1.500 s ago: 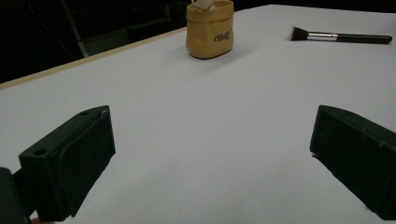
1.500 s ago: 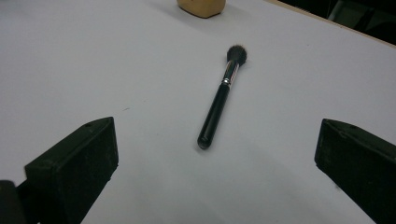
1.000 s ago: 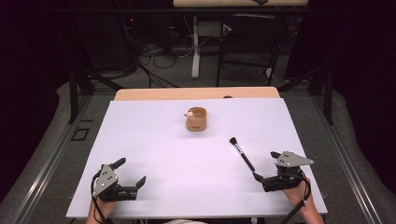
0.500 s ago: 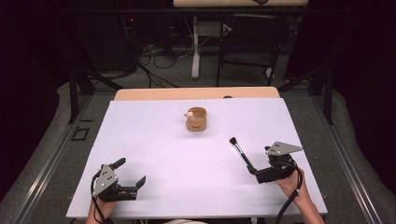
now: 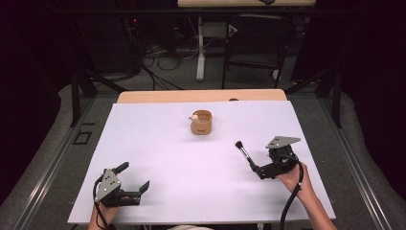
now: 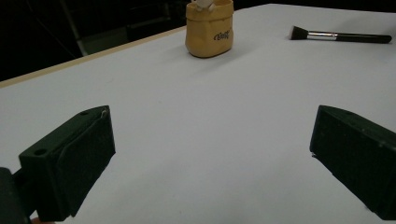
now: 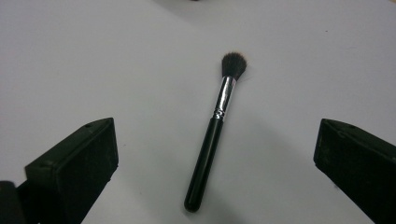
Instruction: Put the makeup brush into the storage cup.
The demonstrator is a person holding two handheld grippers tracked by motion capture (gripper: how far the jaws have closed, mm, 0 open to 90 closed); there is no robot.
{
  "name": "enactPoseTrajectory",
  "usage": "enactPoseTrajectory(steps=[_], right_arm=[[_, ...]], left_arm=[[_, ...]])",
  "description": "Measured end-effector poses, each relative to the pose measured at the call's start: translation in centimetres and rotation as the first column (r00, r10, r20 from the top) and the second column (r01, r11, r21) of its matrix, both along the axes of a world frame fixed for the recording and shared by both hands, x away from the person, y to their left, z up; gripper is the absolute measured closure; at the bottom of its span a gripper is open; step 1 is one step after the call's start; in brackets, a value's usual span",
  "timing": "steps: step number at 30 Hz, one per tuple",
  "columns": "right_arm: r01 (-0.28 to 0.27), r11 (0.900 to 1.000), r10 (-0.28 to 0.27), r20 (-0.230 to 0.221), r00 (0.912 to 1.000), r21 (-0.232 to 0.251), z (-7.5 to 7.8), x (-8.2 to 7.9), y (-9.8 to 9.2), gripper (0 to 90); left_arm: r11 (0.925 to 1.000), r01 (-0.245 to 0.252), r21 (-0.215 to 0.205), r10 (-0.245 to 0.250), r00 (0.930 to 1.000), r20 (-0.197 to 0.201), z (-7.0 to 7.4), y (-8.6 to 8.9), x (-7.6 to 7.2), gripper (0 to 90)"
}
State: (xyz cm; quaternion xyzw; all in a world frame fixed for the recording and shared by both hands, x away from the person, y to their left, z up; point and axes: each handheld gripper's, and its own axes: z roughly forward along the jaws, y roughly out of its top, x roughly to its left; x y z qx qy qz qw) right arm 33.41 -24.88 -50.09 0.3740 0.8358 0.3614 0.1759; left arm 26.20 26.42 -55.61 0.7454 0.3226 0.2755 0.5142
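Note:
A black makeup brush [image 5: 246,154] with a silver ferrule lies on the white table cover [image 5: 191,182], right of centre, bristles pointing away and to the left. My right gripper [image 5: 261,170] hovers open at the brush's handle end. In the right gripper view the brush [image 7: 212,135] lies between the two spread jaws, untouched. A tan pouch [image 5: 201,123] stands upright farther back at the middle, with a small white item poking out of its top. My left gripper [image 5: 134,176] rests open near the front left edge, nothing between its jaws. The left gripper view faces the pouch [image 6: 208,30] and the brush [image 6: 341,36].
The white cover ends at a wooden table edge [image 5: 201,96] at the back. Beyond it are a chair [image 5: 258,43], cables and a table leg on the floor. Grey floor borders both sides of the table.
My right gripper has moved forward and left across the table, from the front right corner to the brush's handle end. The left gripper has stayed put.

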Motion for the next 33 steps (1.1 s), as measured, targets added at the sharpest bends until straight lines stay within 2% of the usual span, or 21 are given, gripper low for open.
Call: enactPoseTrajectory(steps=[7, 14, 16, 22, 26, 29, 31, 33], right_arm=[[0.001, 1.000, -0.003, -0.055, 0.9985, -0.027, 0.6, 1.6, 0.8, 0.0], [0.002, 0.997, -0.011, -0.133, 0.9911, -0.071, 1.1, 2.9, 1.6, 0.0], [0.003, 0.997, -0.014, -0.141, 0.9900, -0.083, 1.1, 3.1, 1.7, 0.0], [0.000, 0.992, -0.025, -0.198, 0.9798, -0.125, 1.5, 4.4, 2.4, 0.0], [0.008, 0.988, -0.047, -0.246, 0.9681, -0.154, 1.6, 5.0, 2.8, 0.0], [0.004, 0.984, -0.050, -0.256, 0.9653, -0.176, 1.5, 5.6, 3.0, 0.0], [0.011, 0.981, -0.067, -0.288, 0.9553, -0.192, 1.4, 5.9, 3.2, 0.0], [0.011, 0.979, -0.071, -0.293, 0.9534, -0.203, 1.1, 6.2, 3.4, 0.0]], left_arm=[[1.0000, 0.000, -0.001, 0.000, 1.0000, 0.000, 0.0, 0.0, 0.0, 0.1], [1.0000, 0.001, -0.001, -0.001, 1.0000, 0.002, 0.0, 0.0, 0.0, 0.1], [1.0000, 0.002, -0.001, -0.002, 1.0000, 0.002, 0.0, 0.0, 0.0, 0.1], [1.0000, 0.004, 0.000, -0.004, 1.0000, 0.003, 0.0, 0.0, 0.0, 0.0], [1.0000, 0.006, 0.000, -0.006, 1.0000, 0.003, 0.0, 0.0, 0.0, 0.1], [1.0000, 0.004, 0.001, -0.004, 1.0000, 0.003, 0.0, 0.0, 0.0, 0.1], [1.0000, 0.004, 0.000, -0.004, 1.0000, 0.003, 0.0, 0.0, 0.0, 0.0], [1.0000, 0.005, -0.001, -0.005, 1.0000, 0.002, 0.0, 0.0, 0.0, 0.1]])
